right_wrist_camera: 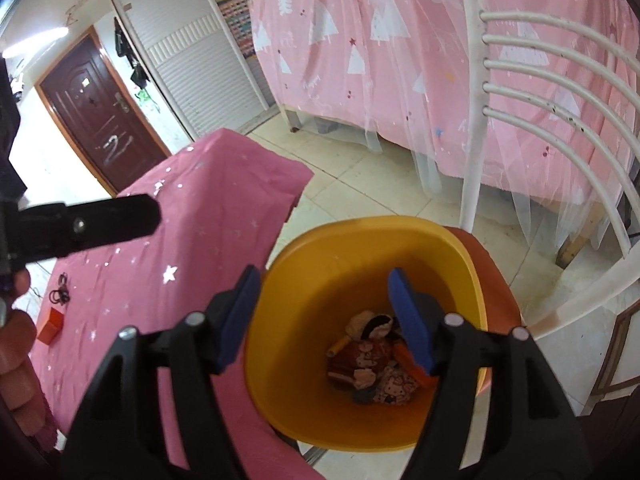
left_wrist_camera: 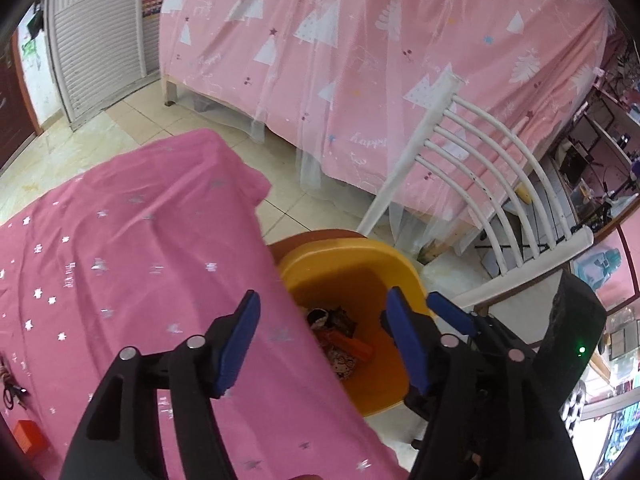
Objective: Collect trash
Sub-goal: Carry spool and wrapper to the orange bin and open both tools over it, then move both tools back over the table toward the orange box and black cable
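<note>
Two claws, left claw (left_wrist_camera: 324,336) and right claw (right_wrist_camera: 324,320), both spread and empty above the yellow bin (right_wrist_camera: 304,264) of wrappers (right_wrist_camera: 368,364).

Wrappers (right_wrist_camera: 370,364) inside yellow bin (right_wrist_camera: 320,400)

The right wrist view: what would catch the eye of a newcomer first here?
The round yellow plastic bin fills the centre, with crumpled printed wrappers at its bottom. The right gripper hangs over it, blue fingers apart and empty. Left of the bin lies a pink star-printed cloth; a white metal chair stands at the right.
</note>
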Available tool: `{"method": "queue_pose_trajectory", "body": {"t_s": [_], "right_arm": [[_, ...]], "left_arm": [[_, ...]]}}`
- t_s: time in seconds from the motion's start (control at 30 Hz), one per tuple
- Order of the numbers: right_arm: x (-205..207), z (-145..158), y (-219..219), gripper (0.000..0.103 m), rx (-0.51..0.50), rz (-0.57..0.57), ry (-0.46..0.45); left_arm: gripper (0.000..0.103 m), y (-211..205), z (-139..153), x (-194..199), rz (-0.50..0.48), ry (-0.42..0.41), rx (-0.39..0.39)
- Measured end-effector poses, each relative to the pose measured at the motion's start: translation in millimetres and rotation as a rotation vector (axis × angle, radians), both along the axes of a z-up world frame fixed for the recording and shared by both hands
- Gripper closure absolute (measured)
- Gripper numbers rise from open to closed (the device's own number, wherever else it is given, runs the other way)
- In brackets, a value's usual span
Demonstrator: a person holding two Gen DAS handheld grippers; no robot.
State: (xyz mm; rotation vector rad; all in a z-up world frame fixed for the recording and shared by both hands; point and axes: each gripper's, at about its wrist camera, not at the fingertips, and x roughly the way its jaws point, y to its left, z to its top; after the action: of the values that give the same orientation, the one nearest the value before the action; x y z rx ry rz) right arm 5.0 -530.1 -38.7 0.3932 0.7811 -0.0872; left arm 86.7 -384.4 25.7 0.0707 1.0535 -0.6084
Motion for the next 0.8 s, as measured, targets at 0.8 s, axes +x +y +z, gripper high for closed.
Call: {"method": "queue_pose_trajectory", "body": {"t_s": [0.8], "right_arm": [[19, 56, 94, 0.024, -0.052, 0.160, -0.098]], "left_arm": [[0.026, 154, 40, 27, 0.189, -0.095, 0.037]]}}
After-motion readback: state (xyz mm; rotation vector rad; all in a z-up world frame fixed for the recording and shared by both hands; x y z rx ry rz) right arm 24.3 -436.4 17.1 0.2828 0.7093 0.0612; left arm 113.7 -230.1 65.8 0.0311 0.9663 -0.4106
